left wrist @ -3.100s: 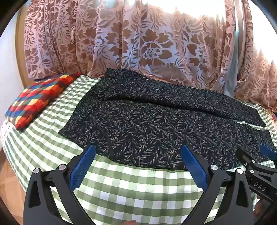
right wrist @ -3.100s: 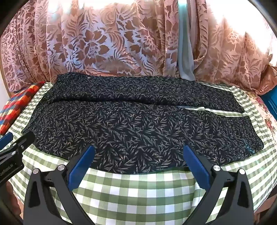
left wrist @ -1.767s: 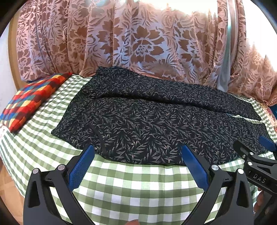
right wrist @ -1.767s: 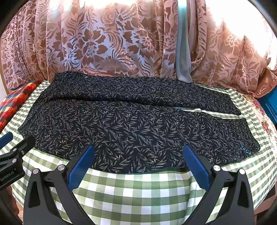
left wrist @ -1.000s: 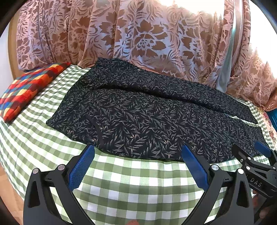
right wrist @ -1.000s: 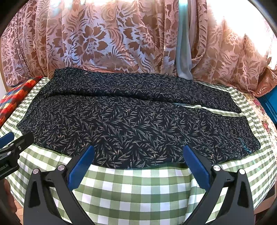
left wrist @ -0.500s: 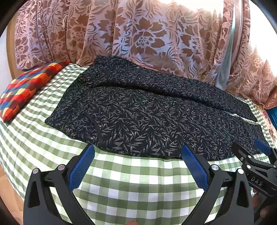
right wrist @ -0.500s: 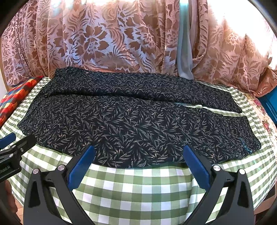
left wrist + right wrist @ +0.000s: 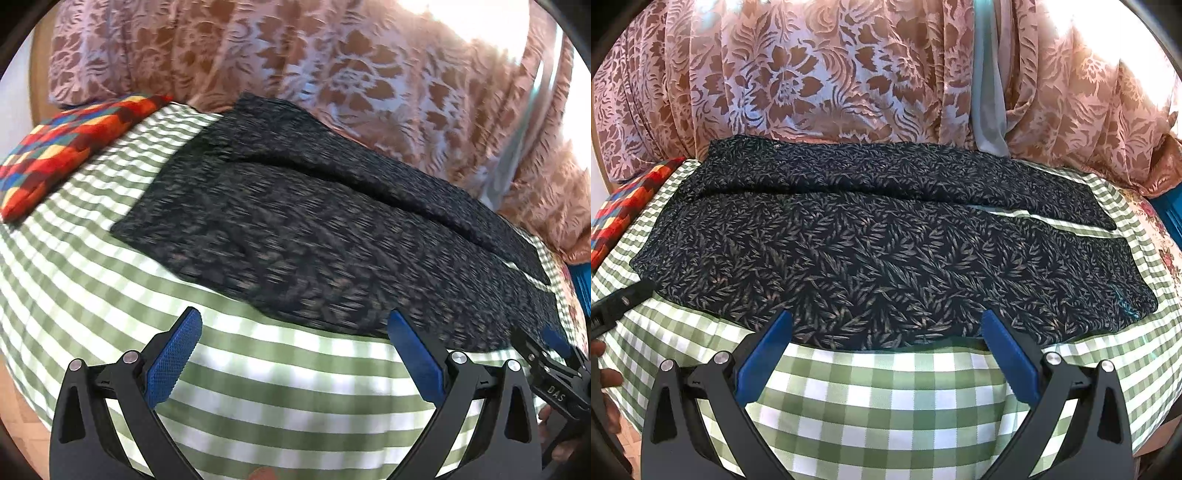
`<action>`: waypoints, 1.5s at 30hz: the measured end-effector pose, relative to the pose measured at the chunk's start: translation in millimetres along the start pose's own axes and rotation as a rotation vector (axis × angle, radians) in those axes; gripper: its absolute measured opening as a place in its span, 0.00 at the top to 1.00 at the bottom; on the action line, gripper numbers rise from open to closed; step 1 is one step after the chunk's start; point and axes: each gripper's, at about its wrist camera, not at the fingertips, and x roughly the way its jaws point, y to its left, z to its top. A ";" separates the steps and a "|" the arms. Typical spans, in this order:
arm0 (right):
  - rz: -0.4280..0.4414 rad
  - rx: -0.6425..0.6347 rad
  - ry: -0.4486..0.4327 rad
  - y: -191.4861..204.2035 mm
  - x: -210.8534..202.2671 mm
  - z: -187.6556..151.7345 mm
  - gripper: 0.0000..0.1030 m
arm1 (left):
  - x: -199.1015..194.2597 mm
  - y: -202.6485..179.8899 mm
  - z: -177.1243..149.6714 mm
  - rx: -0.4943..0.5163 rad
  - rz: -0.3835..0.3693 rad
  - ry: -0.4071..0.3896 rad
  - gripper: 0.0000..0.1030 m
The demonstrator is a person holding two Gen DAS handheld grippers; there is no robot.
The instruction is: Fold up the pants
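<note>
Dark leaf-print pants [image 9: 879, 247] lie spread flat on a green-and-white checked cloth [image 9: 886, 398], waist at the left, two leg ends at the right. They also show, blurred, in the left wrist view [image 9: 314, 243]. My left gripper [image 9: 293, 347] is open and empty, hovering before the near edge towards the waist end. My right gripper [image 9: 884, 347] is open and empty, just short of the pants' near edge at the middle. The right gripper's tip shows at the left view's right edge [image 9: 554, 354]; the left gripper's tip shows in the right view [image 9: 620, 299].
A floral pink-brown curtain [image 9: 831, 74] hangs right behind the surface. A multicoloured checked cushion [image 9: 70, 144] lies at the far left. A floral cloth [image 9: 1161, 236] and a blue object [image 9: 1172, 214] sit at the right edge.
The left wrist view has swung left and is now motion-blurred, so the waist end sits more central. The right gripper has barely moved. Both stay open.
</note>
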 end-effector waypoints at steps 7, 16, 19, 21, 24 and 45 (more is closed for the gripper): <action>0.358 0.142 0.132 -40.5 12.6 -5.2 0.02 | 4.2 80.2 18.5 -0.219 -0.044 0.055 0.03; 0.369 0.476 0.212 -163.2 5.9 -31.7 0.02 | 44.5 143.7 37.4 -0.481 -0.105 0.125 0.04; 0.321 0.552 0.202 -192.5 0.5 -35.9 0.02 | 50.9 147.3 48.0 -0.512 -0.116 0.112 0.12; 0.220 0.556 0.208 -205.0 0.3 -34.2 0.02 | 60.7 149.5 55.2 -0.532 -0.116 0.121 0.23; 0.173 0.593 0.201 -217.1 -2.1 -34.1 0.02 | 71.7 151.3 61.4 -0.532 -0.112 0.121 0.36; -0.074 0.405 0.144 -208.0 -0.7 -29.5 0.02 | 78.0 145.6 67.4 -0.435 0.007 0.122 0.93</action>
